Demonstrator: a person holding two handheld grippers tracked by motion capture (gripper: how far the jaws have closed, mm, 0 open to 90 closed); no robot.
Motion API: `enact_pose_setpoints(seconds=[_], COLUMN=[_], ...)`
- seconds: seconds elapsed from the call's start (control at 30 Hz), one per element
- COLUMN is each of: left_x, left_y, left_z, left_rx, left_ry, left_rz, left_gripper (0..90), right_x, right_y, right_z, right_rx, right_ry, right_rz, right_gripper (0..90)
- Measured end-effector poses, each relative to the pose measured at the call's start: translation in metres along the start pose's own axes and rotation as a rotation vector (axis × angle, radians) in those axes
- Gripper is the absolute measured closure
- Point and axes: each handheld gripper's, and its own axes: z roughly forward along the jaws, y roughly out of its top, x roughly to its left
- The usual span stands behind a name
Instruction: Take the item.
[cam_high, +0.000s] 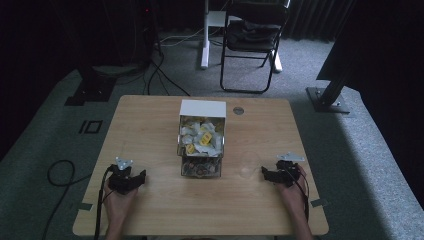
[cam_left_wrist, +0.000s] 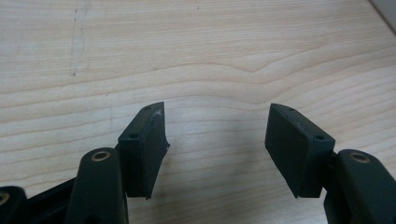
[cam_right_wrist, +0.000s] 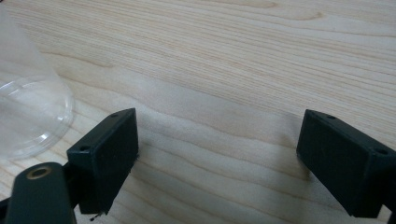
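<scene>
1. In the high view, a pale wooden surface (cam_high: 150, 125) sat on a grey carpeted floor (cam_high: 45, 125), with all four of its edges visible. One clear box (cam_high: 201, 145) with a white back panel stood near the middle, slightly toward the far edge, and was filled with small white and yellow packets; I could not count them. One clear plastic cup (cam_high: 248, 165) stood just to the right of the box, near the right gripper (cam_high: 266, 174). The left gripper (cam_high: 140, 179) rested near the left edge, well apart from the box, with bare wood between them. Each gripper was held by one hand coming in from the near edge, so there were two grippers and two hands. One black folding chair (cam_high: 252, 40) stood on the floor beyond the far edge.

2. In the left gripper view, the left gripper (cam_left_wrist: 217, 142) showed two black jaws standing apart with nothing between them. Bare wood grain lay ahead, and a sliver of the surface's edge showed at the top right corner.

3. In the right gripper view, the right gripper (cam_right_wrist: 217, 154) showed two black jaws spread wide apart, empty, over bare wood. The clear cup (cam_right_wrist: 28, 112) lay just beside the left-hand jaw, at the left border, not touching it. Open wood stretched ahead.
</scene>
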Motion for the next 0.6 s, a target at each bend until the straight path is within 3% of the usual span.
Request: enact_pose_setpoints(seconds=[0.6], left_x=[-0.014], left_y=[0.007], left_z=[-0.018], left_rx=[-0.040], left_ry=[-0.020], left_rz=[0.032], left_gripper=[39.2], right_x=[0.000], right_y=[0.000], right_z=[0.000], right_rx=[0.000], right_ry=[0.000], right_rz=[-0.001], right_gripper=[12.4])
